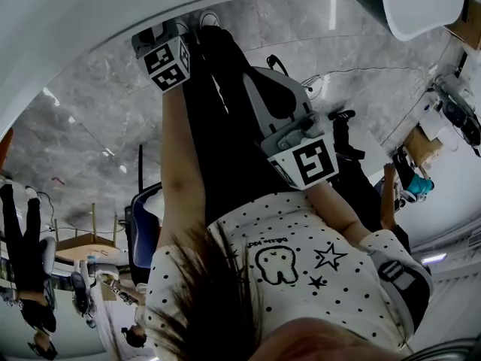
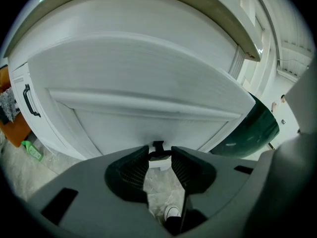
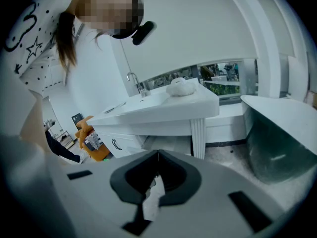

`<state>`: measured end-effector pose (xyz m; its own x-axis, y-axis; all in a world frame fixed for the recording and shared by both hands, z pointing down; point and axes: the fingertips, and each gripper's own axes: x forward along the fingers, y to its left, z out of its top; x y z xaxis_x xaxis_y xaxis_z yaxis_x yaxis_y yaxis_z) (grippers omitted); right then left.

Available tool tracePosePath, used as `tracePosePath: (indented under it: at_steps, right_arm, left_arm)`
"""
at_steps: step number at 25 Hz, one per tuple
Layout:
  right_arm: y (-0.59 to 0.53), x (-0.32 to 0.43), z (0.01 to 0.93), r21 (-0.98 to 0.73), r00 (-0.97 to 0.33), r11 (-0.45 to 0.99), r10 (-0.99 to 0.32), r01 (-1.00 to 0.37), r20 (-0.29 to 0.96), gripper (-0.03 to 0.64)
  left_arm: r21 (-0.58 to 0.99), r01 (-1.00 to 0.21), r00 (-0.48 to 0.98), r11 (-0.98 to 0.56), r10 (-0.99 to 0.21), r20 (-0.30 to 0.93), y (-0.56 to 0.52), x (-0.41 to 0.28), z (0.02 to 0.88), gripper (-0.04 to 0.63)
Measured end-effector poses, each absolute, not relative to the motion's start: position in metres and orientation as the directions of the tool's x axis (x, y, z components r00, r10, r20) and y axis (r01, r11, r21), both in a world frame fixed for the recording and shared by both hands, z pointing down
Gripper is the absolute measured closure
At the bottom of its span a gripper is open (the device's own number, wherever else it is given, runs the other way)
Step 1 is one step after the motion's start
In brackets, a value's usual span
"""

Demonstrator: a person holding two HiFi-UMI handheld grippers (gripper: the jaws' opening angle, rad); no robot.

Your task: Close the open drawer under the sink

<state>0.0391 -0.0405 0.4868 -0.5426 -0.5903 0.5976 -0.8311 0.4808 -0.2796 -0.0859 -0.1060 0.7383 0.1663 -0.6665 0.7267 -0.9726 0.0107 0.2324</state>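
The white drawer front (image 2: 143,88) under the sink counter fills the left gripper view. Its small black handle (image 2: 158,147) sits right between the tips of my left gripper (image 2: 160,152), and the jaws are shut on it, close against the front. In the head view the left gripper (image 1: 167,60) reaches far forward. My right gripper (image 3: 158,153) is held back from the unit with its jaws meeting at the tips and nothing in them; in the head view the right gripper (image 1: 304,153) is nearer my body. The right gripper view shows the white sink counter (image 3: 163,105) with a faucet (image 3: 132,81).
A cabinet door with a black bar handle (image 2: 29,100) stands left of the drawer. An orange object (image 2: 15,128) and a green bottle (image 2: 32,150) lie on the floor at the left. A dark green tub (image 2: 257,128) is at the right. Other people (image 1: 30,277) stand off to the left.
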Motion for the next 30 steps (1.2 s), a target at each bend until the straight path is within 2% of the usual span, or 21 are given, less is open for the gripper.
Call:
tracePosePath:
  at_steps: [30]
  right_arm:
    - [-0.047, 0.050, 0.487, -0.275, -0.512, 0.445, -0.605, -0.852, 0.609, 0.603]
  left_arm:
    - [0.242, -0.970, 0.168, 0.006, -0.705, 0.689, -0.159, -0.083, 0.729, 0.453]
